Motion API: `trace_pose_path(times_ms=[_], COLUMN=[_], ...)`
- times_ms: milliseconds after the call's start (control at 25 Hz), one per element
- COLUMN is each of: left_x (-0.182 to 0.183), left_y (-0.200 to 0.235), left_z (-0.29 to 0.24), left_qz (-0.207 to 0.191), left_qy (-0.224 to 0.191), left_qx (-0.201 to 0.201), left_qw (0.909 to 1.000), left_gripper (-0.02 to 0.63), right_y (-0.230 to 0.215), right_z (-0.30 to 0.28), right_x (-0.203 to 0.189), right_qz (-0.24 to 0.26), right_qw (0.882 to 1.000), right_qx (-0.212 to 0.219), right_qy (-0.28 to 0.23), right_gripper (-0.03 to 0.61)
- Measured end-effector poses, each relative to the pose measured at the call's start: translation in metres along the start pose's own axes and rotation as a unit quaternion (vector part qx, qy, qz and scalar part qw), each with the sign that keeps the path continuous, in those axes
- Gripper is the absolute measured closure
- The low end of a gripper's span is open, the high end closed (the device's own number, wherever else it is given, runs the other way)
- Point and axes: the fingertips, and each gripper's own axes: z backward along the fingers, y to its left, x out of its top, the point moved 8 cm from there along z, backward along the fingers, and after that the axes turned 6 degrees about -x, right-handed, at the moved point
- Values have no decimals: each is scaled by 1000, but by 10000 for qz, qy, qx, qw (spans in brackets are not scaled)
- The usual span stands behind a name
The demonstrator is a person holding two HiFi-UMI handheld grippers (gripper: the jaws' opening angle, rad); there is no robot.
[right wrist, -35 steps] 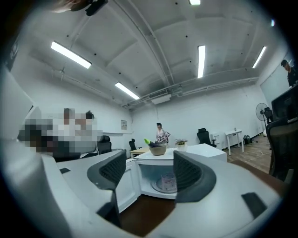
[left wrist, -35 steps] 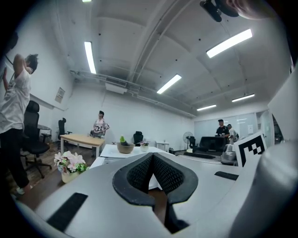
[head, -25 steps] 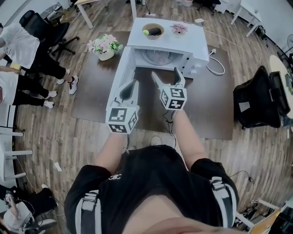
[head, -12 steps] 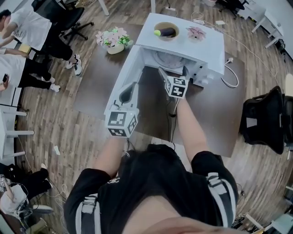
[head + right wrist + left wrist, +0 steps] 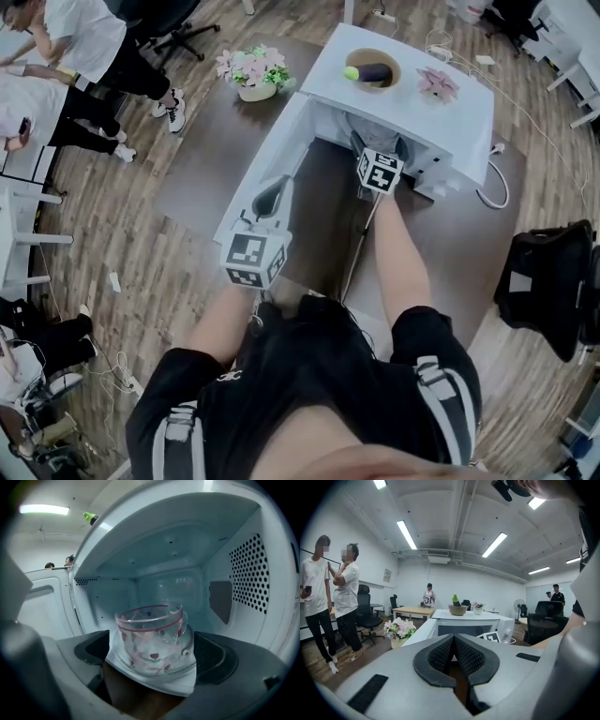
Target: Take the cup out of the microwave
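Head view: a person stands at a dark table point(image 5: 216, 141), facing a white microwave point(image 5: 441, 112) whose door point(image 5: 258, 159) is swung open to the left. A bowl point(image 5: 373, 58) sits on top of the microwave. Flowers point(image 5: 253, 70) stand on the table beside the door. The left gripper point(image 5: 274, 192) is held over the door's lower end. The right gripper point(image 5: 377, 148) reaches into the microwave's opening.

Left gripper view: the jaws are pressed together with nothing between them. The microwave is ahead, well apart from them.

Right gripper view: the jaws are spread wide inside the microwave. A clear glass cup point(image 5: 152, 637) with a red rim line and small red flowers stands upright on the glass plate point(image 5: 189, 641), between the two jaws. Neither jaw visibly touches it.
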Motion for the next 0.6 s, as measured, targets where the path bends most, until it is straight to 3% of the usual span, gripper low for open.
trace_pose_path(times_ms=[280,440,600], left_x=[-4,-5,-4], left_y=[-2,-5,-6], left_z=[-8,-7,-1], left_qz=[-41,-78,-77], left_qy=[44,66,68], left_qx=[17,-6,9], left_qw=[10000,9999,9999], left_gripper=[612,612,612], right_y=[-2,0,1], right_z=[-24,-28,-19], right_x=[2,2,4], right_qz=[126,278,217], right_qw=[9998,9993,9994], right_qx=[-129,-256,-268], right_qy=[6,-32,-39], right_gripper=[43,106,112])
